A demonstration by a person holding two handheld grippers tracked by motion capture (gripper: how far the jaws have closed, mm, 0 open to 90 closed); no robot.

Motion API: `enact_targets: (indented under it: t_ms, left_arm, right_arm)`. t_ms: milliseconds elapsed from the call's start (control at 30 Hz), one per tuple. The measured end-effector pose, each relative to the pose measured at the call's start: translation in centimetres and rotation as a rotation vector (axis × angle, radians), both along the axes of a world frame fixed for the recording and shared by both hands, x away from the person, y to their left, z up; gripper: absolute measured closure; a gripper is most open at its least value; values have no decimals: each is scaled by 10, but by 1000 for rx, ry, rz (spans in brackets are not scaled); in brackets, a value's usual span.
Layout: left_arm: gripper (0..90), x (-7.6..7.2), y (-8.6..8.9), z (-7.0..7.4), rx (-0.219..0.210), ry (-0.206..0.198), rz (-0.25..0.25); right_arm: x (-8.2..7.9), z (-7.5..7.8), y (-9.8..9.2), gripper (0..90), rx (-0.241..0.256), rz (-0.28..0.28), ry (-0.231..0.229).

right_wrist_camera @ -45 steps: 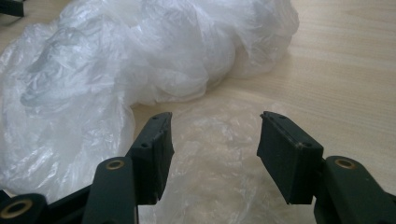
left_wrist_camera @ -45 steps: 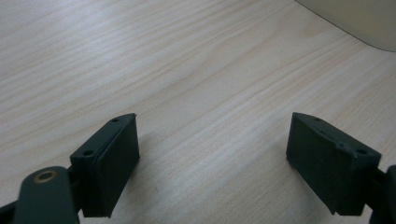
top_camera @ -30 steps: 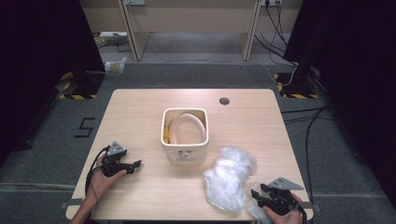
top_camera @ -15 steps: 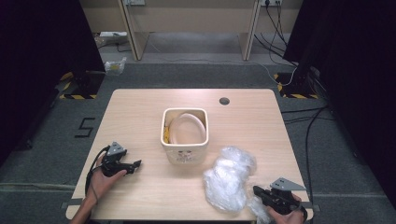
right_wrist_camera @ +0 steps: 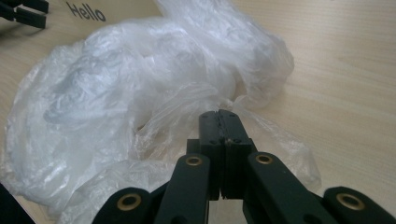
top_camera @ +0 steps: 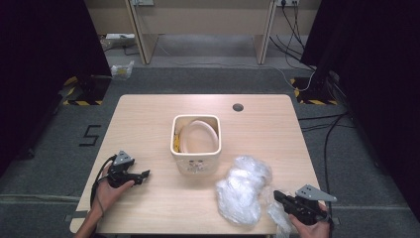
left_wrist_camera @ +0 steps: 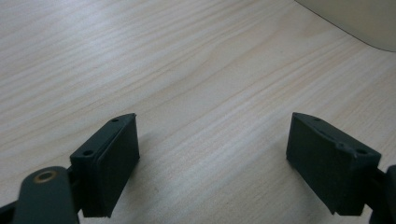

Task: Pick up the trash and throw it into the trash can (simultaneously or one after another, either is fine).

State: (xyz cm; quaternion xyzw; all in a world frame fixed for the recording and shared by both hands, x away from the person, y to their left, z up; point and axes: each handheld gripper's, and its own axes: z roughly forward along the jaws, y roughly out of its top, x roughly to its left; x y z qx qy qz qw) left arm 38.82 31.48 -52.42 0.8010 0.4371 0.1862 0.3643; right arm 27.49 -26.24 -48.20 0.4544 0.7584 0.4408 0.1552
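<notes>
- Since the earlier frame, the right gripper [top_camera: 278,196] has drawn slightly back toward the table's [top_camera: 148,119] near edge, jaws pinched on the crumpled clear plastic bag [top_camera: 243,192], right of the cream bin [top_camera: 195,159].
- Left of the bin, the left gripper [top_camera: 144,173] rests wide open over bare wood grain.

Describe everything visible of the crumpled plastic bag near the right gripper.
The plastic bag is thin, clear-to-whitish film, crumpled into a loose puffy heap. It lies on the wooden table at the front right, just right of the cream bin. The right gripper has its jaws shut on a fold at the bag's near edge.
</notes>
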Motion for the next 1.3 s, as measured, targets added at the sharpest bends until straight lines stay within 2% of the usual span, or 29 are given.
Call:
enact_targets:
  t_ms: [333,733,1000,1300]
  left_arm:
    - [161,0,0,0,1,3,-2]
    - [161,0,0,0,1,0,-1]
    - [162,0,0,0,2,3,-2]
    - [162,0,0,0,1,3,-2]
  right_arm:
    - [7,22,2,897,10,13,-62]
    - [23,60,12,898,28,48,-146]
    - [39,77,25,898,34,86,-166]
    - [60,91,43,898,46,140,-164]
